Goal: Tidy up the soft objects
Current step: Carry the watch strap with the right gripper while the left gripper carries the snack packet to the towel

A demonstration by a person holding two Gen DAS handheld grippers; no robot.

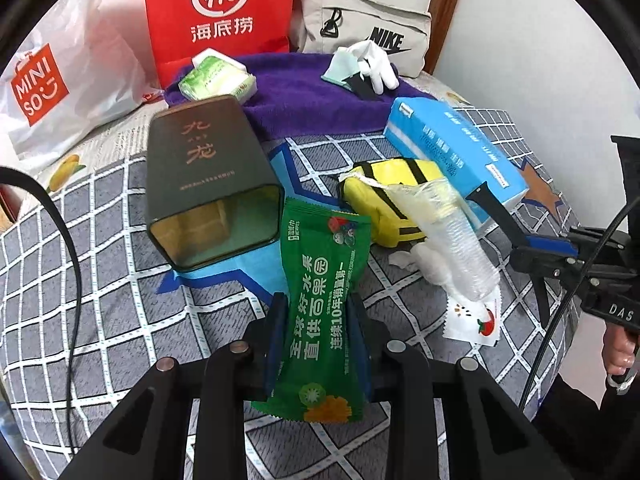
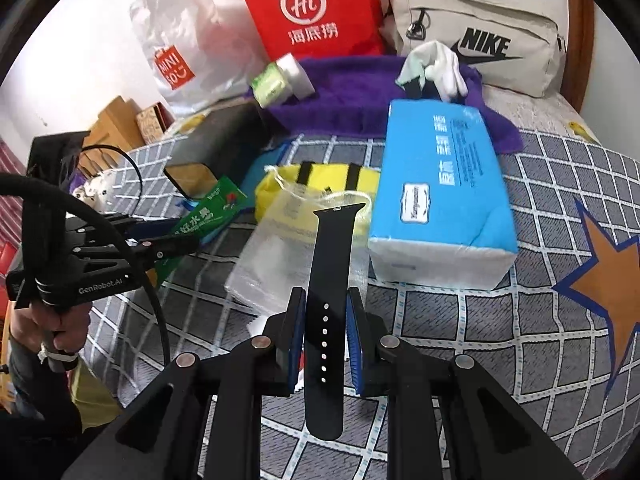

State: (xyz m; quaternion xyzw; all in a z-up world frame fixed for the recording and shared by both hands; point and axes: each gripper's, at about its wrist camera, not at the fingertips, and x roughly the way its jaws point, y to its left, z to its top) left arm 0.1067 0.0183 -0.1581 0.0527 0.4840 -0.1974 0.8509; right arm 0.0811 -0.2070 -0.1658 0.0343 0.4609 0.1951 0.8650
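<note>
Between the blue pads of the left gripper, a green snack packet is being pinched around its middle, its top end standing up over the bedspread and its lower end hanging toward the camera. Between the pads of the right gripper, a dark watch strap is being clamped the same way, holes facing the camera, its upper end rising above a clear plastic bag and its lower end drooping below the fingers.

Just beyond the packet, a dark rectangular tin is lying on its side with its open mouth facing the left camera. To the right of it, a yellow pouch with black stripes is resting on the checked bedspread, with a sleeve of clear plastic cups leaning across it. A blue tissue pack is sitting beside the pouch. Farther back, a purple towel is carrying a green-and-white pack and a white glove. Against the wall, a red paper bag, a white shopping bag and a beige bag are standing.
</note>
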